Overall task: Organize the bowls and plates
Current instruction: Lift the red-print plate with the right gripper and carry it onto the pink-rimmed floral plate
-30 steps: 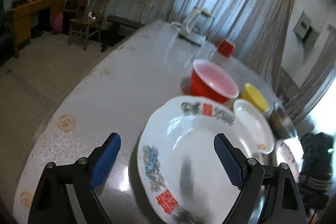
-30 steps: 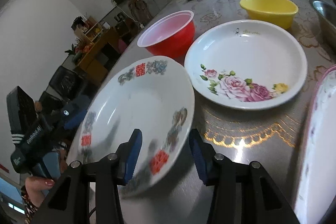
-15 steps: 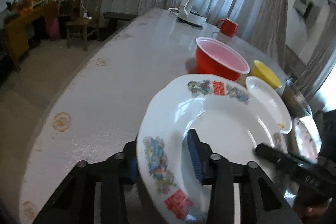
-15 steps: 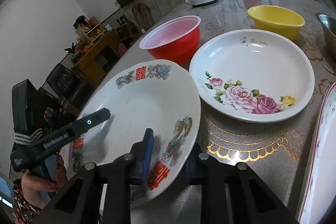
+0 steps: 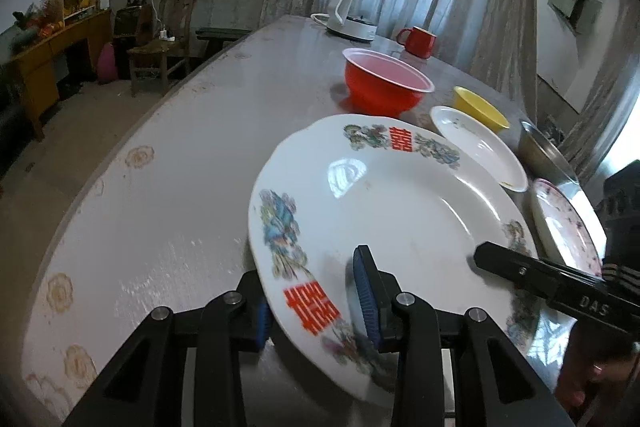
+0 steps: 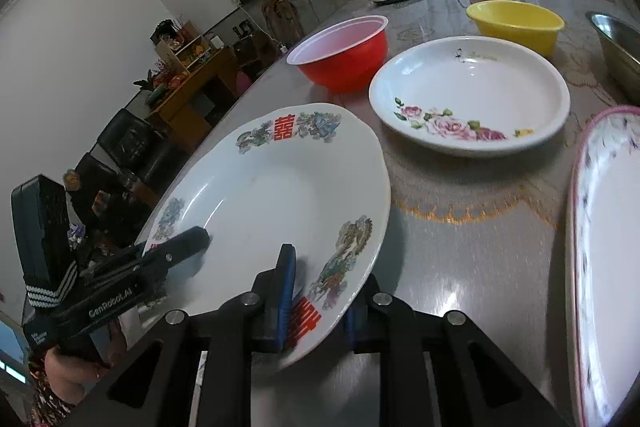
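Note:
A large white plate with red characters and coloured rim patterns (image 5: pixel 400 211) (image 6: pixel 272 187) lies between both grippers. My left gripper (image 5: pixel 314 311) is shut on its near rim, one blue pad on top and the other underneath. My right gripper (image 6: pixel 318 307) is shut on the opposite rim in the same way. Each gripper shows in the other's view: the right gripper (image 5: pixel 520 271) and the left gripper (image 6: pixel 176 255) reach over the plate's edge. The gripped rims stand clear of the table.
Behind the plate sit a red bowl (image 5: pixel 386 87) (image 6: pixel 344 55), a rose-patterned plate (image 6: pixel 472 99), a yellow bowl (image 6: pixel 516 23), a steel bowl (image 6: pixel 620 51) and a pink-rimmed plate (image 6: pixel 608 247). Farther back stand a white kettle (image 5: pixel 354 15) and a red mug (image 5: pixel 418 41). The table edge (image 5: pixel 120 163) curves along the left.
Both grippers stood open around the plate's rim a second ago and have closed onto it. The left gripper has also moved in toward the plate.

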